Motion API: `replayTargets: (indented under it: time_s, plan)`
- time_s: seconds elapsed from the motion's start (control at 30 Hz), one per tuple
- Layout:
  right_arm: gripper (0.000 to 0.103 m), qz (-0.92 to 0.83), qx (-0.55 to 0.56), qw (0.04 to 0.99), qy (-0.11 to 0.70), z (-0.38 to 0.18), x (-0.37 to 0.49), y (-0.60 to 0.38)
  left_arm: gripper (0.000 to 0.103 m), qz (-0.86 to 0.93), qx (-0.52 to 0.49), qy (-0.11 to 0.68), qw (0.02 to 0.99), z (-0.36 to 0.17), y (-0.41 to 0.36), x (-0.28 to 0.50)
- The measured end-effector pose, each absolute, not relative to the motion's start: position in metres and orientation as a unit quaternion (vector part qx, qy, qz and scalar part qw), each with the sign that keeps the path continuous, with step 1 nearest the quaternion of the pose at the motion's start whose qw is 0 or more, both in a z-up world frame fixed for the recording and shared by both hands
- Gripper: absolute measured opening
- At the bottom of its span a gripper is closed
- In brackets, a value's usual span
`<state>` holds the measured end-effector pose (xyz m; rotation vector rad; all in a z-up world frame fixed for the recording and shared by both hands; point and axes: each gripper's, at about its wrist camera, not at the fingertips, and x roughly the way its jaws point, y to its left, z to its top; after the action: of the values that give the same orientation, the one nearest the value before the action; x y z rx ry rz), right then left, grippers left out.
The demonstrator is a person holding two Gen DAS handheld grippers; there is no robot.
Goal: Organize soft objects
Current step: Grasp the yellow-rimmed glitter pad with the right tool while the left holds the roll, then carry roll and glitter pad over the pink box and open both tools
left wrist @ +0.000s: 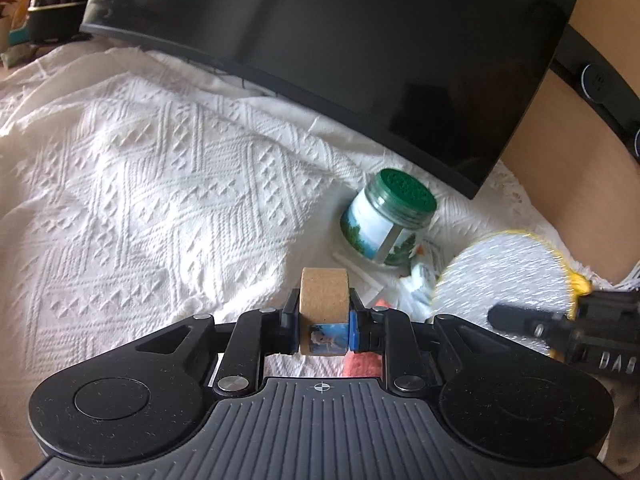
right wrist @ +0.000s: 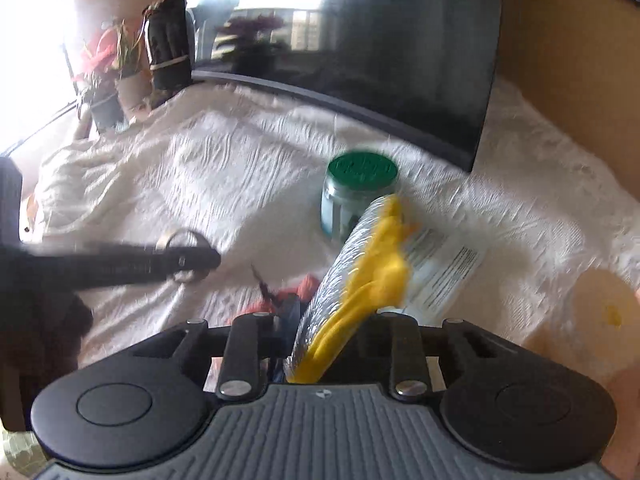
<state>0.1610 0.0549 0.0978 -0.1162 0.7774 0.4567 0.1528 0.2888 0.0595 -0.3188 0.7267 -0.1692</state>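
Note:
My left gripper (left wrist: 323, 322) is shut on a brown tape roll (left wrist: 324, 300) with a blue printed strip and holds it above the white textured cloth (left wrist: 140, 184). The roll shows in the right wrist view (right wrist: 182, 256) at the left. My right gripper (right wrist: 324, 332) is shut on a round silver scrub pad with yellow edging (right wrist: 356, 272), tilted upright and blurred. The pad also shows in the left wrist view (left wrist: 504, 280) at the right. An orange-red soft item (right wrist: 308, 286) lies on the cloth under the grippers.
A glass jar with a green lid (left wrist: 388, 220) stands on the cloth, also in the right wrist view (right wrist: 358, 196). A printed packet (right wrist: 444, 276) lies beside it. A dark monitor (left wrist: 340, 48) looms behind. Potted plants (right wrist: 116, 76) stand at the far left.

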Motion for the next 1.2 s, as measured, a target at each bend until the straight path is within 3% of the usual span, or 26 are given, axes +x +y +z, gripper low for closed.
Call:
replayTargets:
  time_s: [0.13,0.7,1.2]
  plan:
    - [0.014,0.203,-0.063,0.909,0.359,0.117,0.164,0.050,0.024,-0.092,-0.135,0.336,0.927,0.077,0.276,0.158]
    - [0.014,0.070,-0.083,0.963,0.248,0.215,0.127,-0.067,0.024,-0.212,-0.052,0.287,0.933,0.143,0.133,0.167]
    - [0.014,-0.121,-0.015,0.955,0.271,0.200,0.095,-0.236,0.025,-0.414,-0.019,0.340,0.844,0.115,-0.069,0.174]
